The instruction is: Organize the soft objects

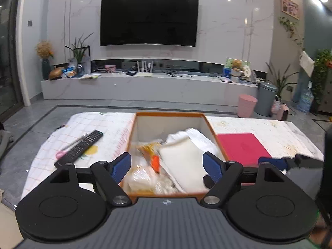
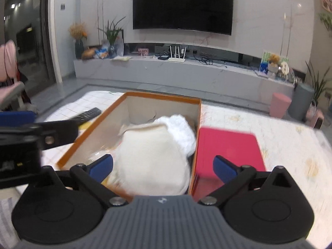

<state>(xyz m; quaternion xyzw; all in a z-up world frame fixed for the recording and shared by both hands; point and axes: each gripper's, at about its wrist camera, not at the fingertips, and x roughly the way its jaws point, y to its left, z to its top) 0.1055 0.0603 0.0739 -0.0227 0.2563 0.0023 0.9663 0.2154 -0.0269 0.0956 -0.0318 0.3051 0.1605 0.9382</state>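
Note:
An orange-rimmed open box [image 1: 169,114] [image 2: 161,98] stands on the table. Inside lie a cream folded cloth [image 1: 183,159] [image 2: 152,157], a white fluffy cloth [image 1: 197,137] [image 2: 178,128] behind it, and clear packets with an orange item [image 1: 155,161] at the left. My left gripper [image 1: 167,166] is open and empty above the box's near end. My right gripper [image 2: 162,167] is open and empty over the cream cloth and the box's right wall. The left gripper also shows at the left of the right wrist view [image 2: 18,120].
A red flat case [image 1: 243,148] [image 2: 228,147] lies right of the box. A black remote [image 1: 79,148] and pink-handled scissors [image 1: 62,154] lie left of it on the patterned tablecloth [image 1: 269,128]. Beyond the table are a TV stand, a pink bin [image 1: 247,105] and a grey bin [image 1: 266,99].

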